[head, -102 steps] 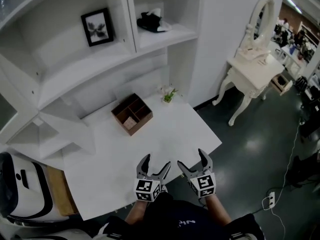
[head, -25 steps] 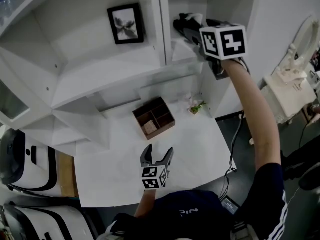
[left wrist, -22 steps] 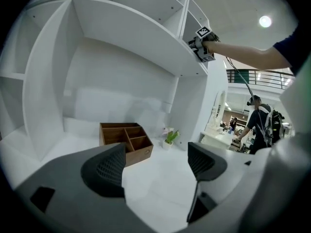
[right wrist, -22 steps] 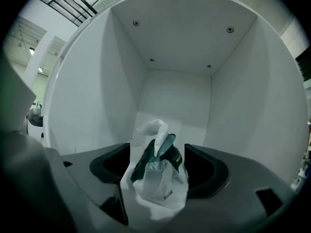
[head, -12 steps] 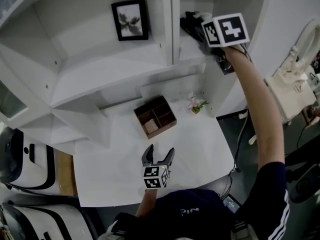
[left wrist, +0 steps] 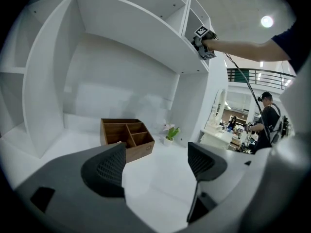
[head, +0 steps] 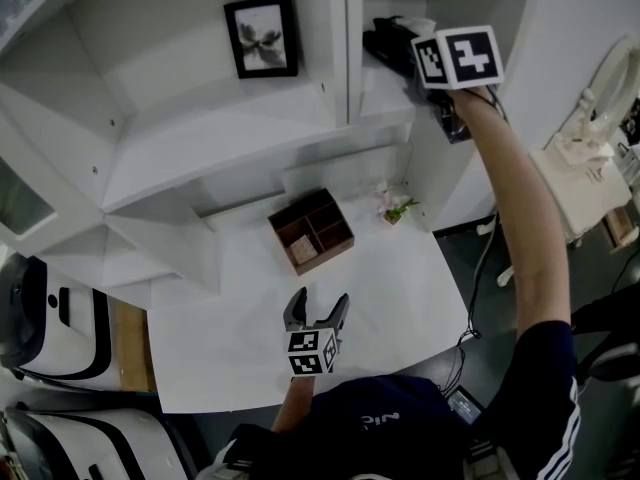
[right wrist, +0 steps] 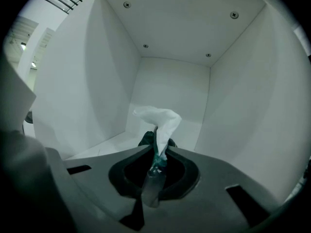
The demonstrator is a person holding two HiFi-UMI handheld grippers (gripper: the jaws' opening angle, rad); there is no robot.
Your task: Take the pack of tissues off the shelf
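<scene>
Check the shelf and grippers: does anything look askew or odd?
A crumpled white tissue sticks up from the dark tissue pack on the shelf; the right gripper, jaws just closed, pinches only its thin top flap, not the pack's body.

Tissues [head: 385,38] lie on the shelf [head: 383,96], right of the picture [head: 262,36]; on the counter [head: 405,293] below, the box [head: 311,232] sits left of the plant [head: 396,209], behind my left gripper [head: 318,304].
</scene>
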